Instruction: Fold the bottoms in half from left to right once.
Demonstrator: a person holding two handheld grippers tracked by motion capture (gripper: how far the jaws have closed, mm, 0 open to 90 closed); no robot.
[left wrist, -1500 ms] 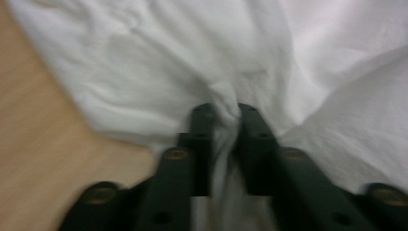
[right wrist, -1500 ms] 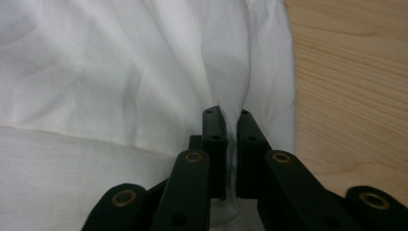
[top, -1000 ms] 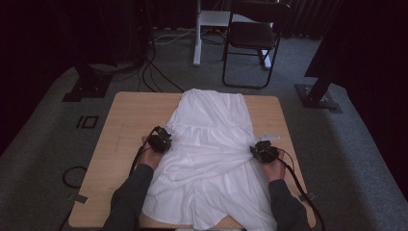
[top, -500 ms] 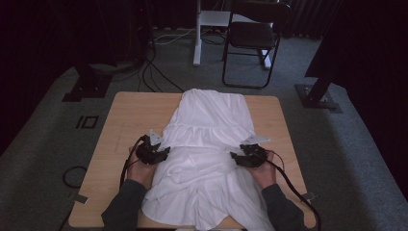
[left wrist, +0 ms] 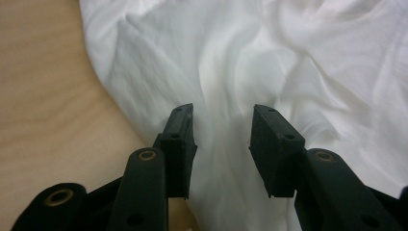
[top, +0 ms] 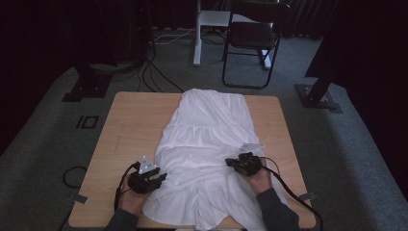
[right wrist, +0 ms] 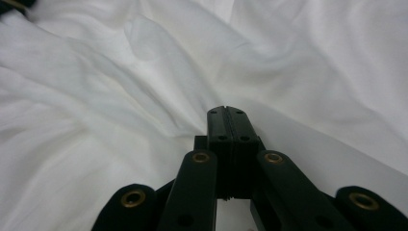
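A white tiered garment (top: 207, 130) lies flat along the wooden table (top: 130, 120), its hem toward the near edge. My left gripper (top: 160, 177) sits at the garment's near left edge. In the left gripper view it (left wrist: 221, 115) is open; its jaws have just been closing, and the cloth (left wrist: 288, 57) lies beneath the gap with no pad pressing it. My right gripper (top: 230, 163) rests on the garment's right half, pointing left. In the right gripper view it (right wrist: 226, 109) has just closed to shut, pads together over creased cloth (right wrist: 120, 72); no pinched fold is visible.
A black chair (top: 252, 36) and a white post (top: 197, 38) stand beyond the table's far edge. Cables (top: 154, 72) run over the carpet. Black stand bases sit at far left (top: 91, 84) and right (top: 317, 96). Bare wood (top: 120, 144) flanks the garment.
My left hand has slid toward the near left, from the garment's waist to its lower side edge. My right hand has come inward onto the cloth. The lower part is more creased.
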